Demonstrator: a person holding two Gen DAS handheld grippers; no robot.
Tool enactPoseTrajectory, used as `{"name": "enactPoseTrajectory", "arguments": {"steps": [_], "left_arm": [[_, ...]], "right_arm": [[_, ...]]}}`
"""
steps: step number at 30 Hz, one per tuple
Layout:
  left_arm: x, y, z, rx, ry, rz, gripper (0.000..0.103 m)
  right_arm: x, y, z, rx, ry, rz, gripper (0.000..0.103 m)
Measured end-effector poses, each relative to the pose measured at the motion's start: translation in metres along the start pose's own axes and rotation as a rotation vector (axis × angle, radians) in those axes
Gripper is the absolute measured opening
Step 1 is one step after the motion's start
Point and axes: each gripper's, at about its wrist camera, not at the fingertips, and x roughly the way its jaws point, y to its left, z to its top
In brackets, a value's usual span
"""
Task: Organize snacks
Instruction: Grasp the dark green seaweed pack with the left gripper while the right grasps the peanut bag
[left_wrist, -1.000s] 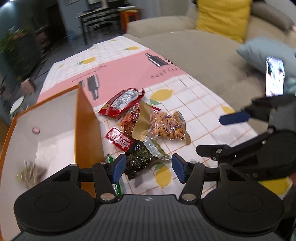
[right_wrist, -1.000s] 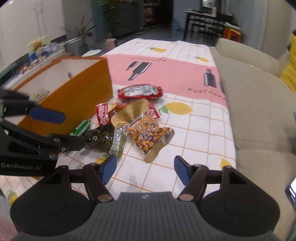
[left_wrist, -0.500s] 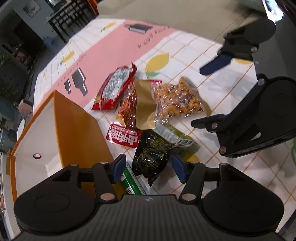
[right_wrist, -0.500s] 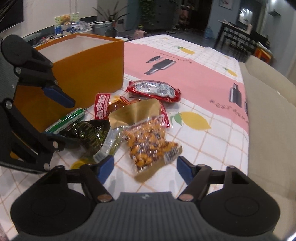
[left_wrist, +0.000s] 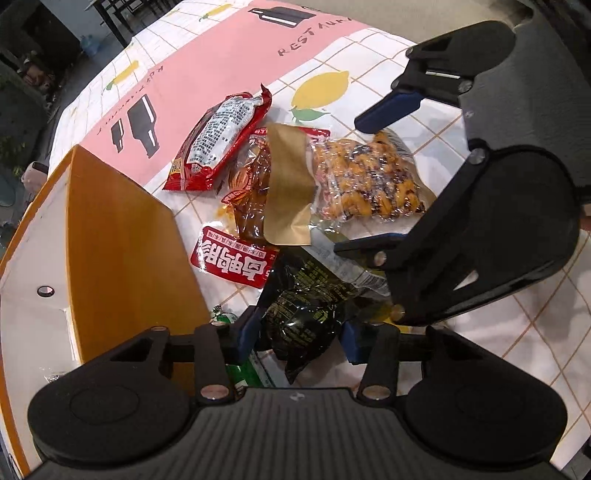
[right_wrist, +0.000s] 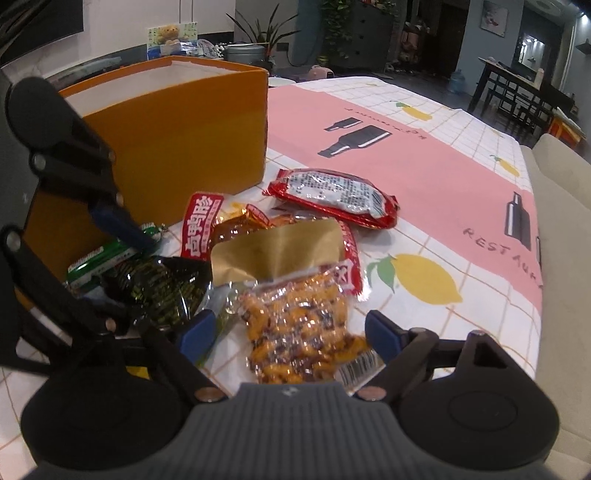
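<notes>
Several snack packets lie in a pile on the lemon-print tablecloth (right_wrist: 436, 317) beside an orange box (left_wrist: 122, 240). My left gripper (left_wrist: 301, 336) points steeply down over a dark green packet (left_wrist: 306, 314); its jaws are closing and both pads touch the packet's sides. That packet still rests on the cloth. My right gripper (right_wrist: 290, 332) straddles a clear bag of orange nuts (right_wrist: 295, 332); its jaws are opening and the pads stand apart from the bag. A gold-flapped amber packet (left_wrist: 288, 192) and a red packet with a white label (left_wrist: 218, 140) lie further off.
A small red packet with white characters (left_wrist: 232, 262) and a green stick packet (right_wrist: 99, 258) lie against the orange box (right_wrist: 177, 140). A wrapper (left_wrist: 51, 376) lies inside the box. A beige sofa (right_wrist: 561, 206) runs along the table's right side.
Both grippers came down and closer to the pile. The left jaws narrowed around the dark green packet. The right jaws spread wider over the nut bag.
</notes>
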Motion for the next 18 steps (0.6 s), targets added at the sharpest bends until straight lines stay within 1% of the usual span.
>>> {"name": "enactPoseTrajectory", "arguments": {"steps": [2,7,12,14,18], "left_arm": [[0.0,0.0,-0.001,-0.01,-0.007,-0.01,0.05],[-0.001,0.001,-0.004,-0.048,-0.028,-0.009,0.049],[-0.005,-0.007,-0.008,-0.045,-0.031,-0.011,0.049],[-0.007,-0.007,-0.009,-0.069,-0.025,-0.014,0.049],[-0.01,-0.005,-0.013,-0.149,-0.018,-0.024,0.049]], "right_arm": [[0.005,-0.001,0.001,0.015,0.012,0.017,0.083],[0.005,-0.002,0.0,0.061,0.012,0.031,0.077],[-0.001,0.001,-0.006,0.083,0.032,0.024,0.075],[-0.006,0.002,-0.009,0.092,0.045,0.013,0.075],[-0.017,0.003,-0.018,0.118,0.086,-0.022,0.075]]}}
